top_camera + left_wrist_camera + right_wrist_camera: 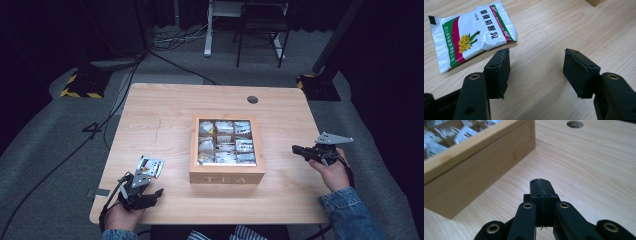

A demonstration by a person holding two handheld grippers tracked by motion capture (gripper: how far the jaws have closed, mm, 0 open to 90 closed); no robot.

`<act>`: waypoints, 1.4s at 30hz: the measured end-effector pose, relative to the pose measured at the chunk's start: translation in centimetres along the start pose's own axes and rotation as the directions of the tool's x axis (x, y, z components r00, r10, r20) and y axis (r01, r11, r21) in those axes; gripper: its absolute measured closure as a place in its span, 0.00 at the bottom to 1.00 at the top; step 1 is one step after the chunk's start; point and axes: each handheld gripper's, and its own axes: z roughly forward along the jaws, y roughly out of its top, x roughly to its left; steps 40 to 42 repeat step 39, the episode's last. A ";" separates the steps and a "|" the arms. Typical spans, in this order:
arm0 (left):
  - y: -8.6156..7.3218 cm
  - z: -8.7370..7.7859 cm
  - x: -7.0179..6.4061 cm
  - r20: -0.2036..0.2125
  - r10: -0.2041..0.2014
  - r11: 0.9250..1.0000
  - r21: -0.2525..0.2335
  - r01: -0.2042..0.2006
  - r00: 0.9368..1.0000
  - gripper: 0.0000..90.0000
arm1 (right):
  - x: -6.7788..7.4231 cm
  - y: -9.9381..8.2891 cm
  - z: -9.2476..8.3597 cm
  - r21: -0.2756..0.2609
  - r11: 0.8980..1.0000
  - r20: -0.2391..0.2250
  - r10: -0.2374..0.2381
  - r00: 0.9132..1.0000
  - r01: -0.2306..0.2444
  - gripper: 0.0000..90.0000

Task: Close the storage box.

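A wooden tea box (226,173) marked TEA stands at the table's middle, its compartments full of white sachets (224,144). One white sachet with green and red print (150,167) (471,35) lies flat on the table left of the box. My left gripper (159,192) (536,67) hovers just in front of that sachet, open, nothing between its pads. My right gripper (295,149) (541,185) rests low over the table right of the box, shut with its pads pressed together and holding nothing. The box's side wall (479,167) is close on its left.
A round cable hole (252,99) (575,124) sits in the table's far right part. Bare wood lies between the box and each gripper. Beyond the table are cables on grey carpet, a stand base (82,85) and chair legs (260,45).
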 end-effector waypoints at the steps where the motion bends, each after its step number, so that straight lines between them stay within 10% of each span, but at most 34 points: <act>1: 0.0 0.0 0.1 -0.002 0.003 1.000 0.001 -0.003 1.000 0.43 | -0.2 -0.2 0.2 0.006 1.000 0.009 -0.003 1.000 0.003 1.00; 28: -0.1 0.2 0.4 -0.013 -0.016 1.000 -0.023 0.016 1.000 0.43 | -1.0 -3.9 3.8 0.125 0.989 0.085 -0.087 0.993 0.076 1.00; 34: 0.0 0.3 0.5 -0.017 -0.016 1.000 -0.025 0.016 1.000 0.43 | -1.5 -4.4 3.8 0.075 0.997 0.055 -0.015 0.998 0.011 0.98; 42: 0.0 0.3 0.5 -0.016 -0.016 1.000 -0.023 0.015 1.000 0.43 | -1.1 -4.4 3.9 0.073 0.997 0.089 -0.041 0.995 0.034 0.89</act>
